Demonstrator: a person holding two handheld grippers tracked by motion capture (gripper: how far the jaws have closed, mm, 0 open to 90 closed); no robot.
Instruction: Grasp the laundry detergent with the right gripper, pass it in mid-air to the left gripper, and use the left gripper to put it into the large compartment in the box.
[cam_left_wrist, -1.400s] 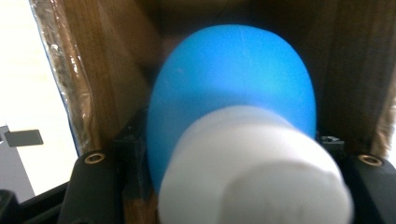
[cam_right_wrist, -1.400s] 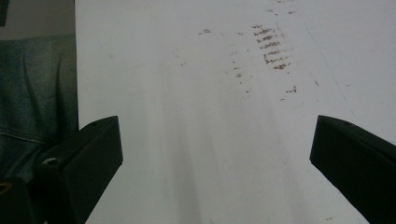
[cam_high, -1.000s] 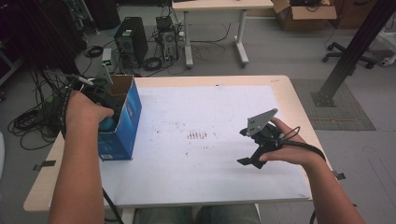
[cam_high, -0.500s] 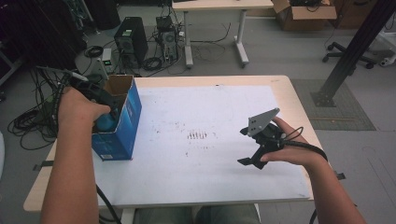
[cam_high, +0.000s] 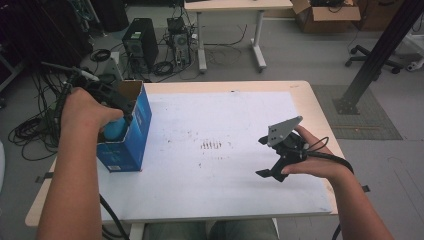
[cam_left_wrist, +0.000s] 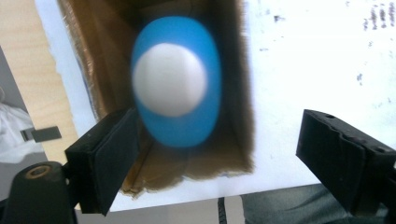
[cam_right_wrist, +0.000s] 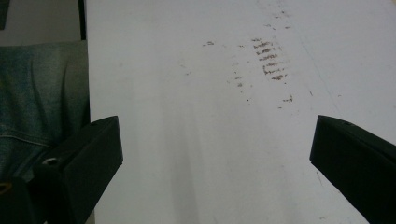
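An open blue cardboard box (cam_high: 126, 150) stands on the left of the table. A blue rounded object (cam_high: 114, 129) with a white end (cam_left_wrist: 169, 79) is inside its brown opening (cam_left_wrist: 236, 93), blurred in the left gripper view. My left gripper (cam_high: 118, 103) hovers over the box mouth, open, its jaws wide on either side of the object; the left pad (cam_left_wrist: 109, 154) is close to it, the other well apart. My right gripper (cam_high: 272, 167) rests low over the white sheet (cam_high: 225, 110) at the right, open with nothing between its jaws (cam_right_wrist: 215, 154).
Dark smudges (cam_high: 212, 145) mark the middle of the sheet. The table's wooden rim (cam_high: 320, 110) runs around it. Past the far edge are computer towers (cam_high: 140, 42), cables and another table. The person's jeans (cam_right_wrist: 42, 93) show beyond the near edge.
My left hand has lifted and drawn back a little from the box mouth, and the blue object now shows inside the box. The right gripper has stayed put.
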